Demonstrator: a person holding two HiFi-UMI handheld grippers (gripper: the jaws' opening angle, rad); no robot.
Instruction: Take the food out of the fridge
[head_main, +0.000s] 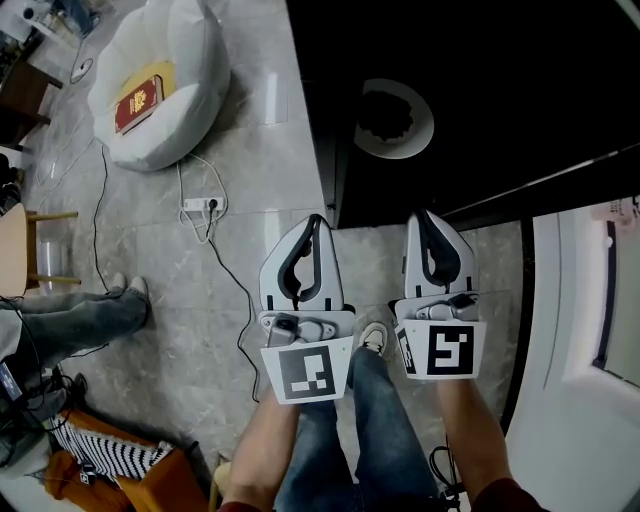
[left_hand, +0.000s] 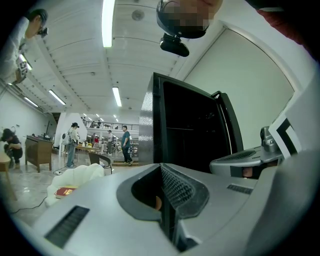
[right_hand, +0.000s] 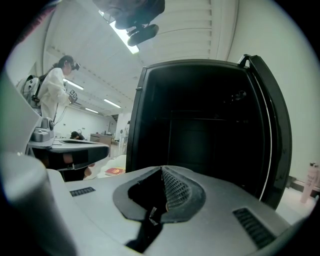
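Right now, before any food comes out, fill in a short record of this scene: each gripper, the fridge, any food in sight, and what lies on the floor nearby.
Left gripper: fingers together, holding nothing
Right gripper: fingers together, holding nothing
Fridge: black, door swung open on the right; inside too dark to read
Food: none visible
Fridge top: white round dish
Floor: white beanbag with red book on it; power strip

The white plastic left gripper (head_main: 313, 222) and the matching right gripper (head_main: 424, 216) pointed level, side by side, each with its jaws pressed together on nothing, held out on bare forearms (head_main: 262, 450).
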